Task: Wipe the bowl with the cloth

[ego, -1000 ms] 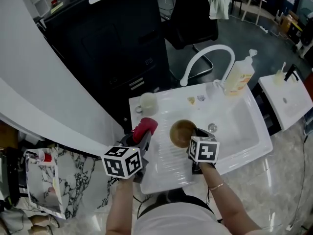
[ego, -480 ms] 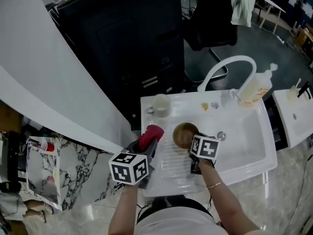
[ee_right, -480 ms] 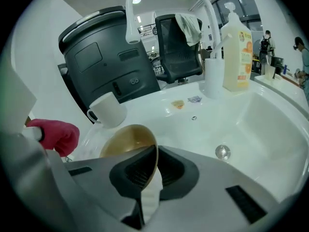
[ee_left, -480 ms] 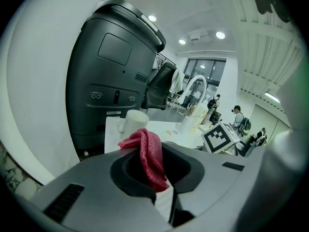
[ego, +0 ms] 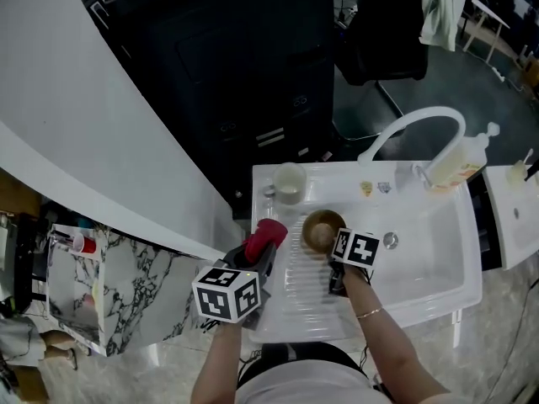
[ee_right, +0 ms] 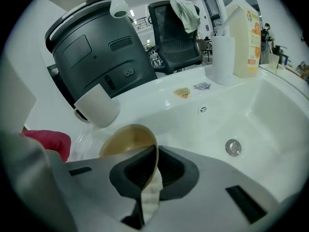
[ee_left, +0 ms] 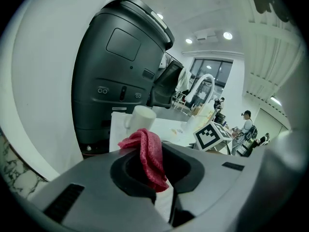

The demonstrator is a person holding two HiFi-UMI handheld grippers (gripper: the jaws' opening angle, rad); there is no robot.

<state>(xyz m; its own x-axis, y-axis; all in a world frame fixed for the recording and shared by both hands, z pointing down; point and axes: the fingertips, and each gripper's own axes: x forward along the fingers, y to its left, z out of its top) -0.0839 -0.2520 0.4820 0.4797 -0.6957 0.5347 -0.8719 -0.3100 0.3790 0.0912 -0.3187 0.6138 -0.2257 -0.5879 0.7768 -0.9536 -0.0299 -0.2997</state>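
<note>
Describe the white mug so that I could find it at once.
Start at the white sink unit with its tall curved white tap. On its draining side, at the far left corner, sits the white ceramic mug. Unlike the brown bowl and red cloth nearby, it stands free, held by nothing.

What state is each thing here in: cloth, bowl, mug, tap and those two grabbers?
Red cloth: bunched, pinched in the left gripper's jaws.
Brown bowl: tilted, rim clamped in the right gripper's jaws.
White mug: upright on the ribbed white drainboard.
White curved tap: no water running.
Left gripper: shut on the cloth.
Right gripper: shut on the bowl.
</note>
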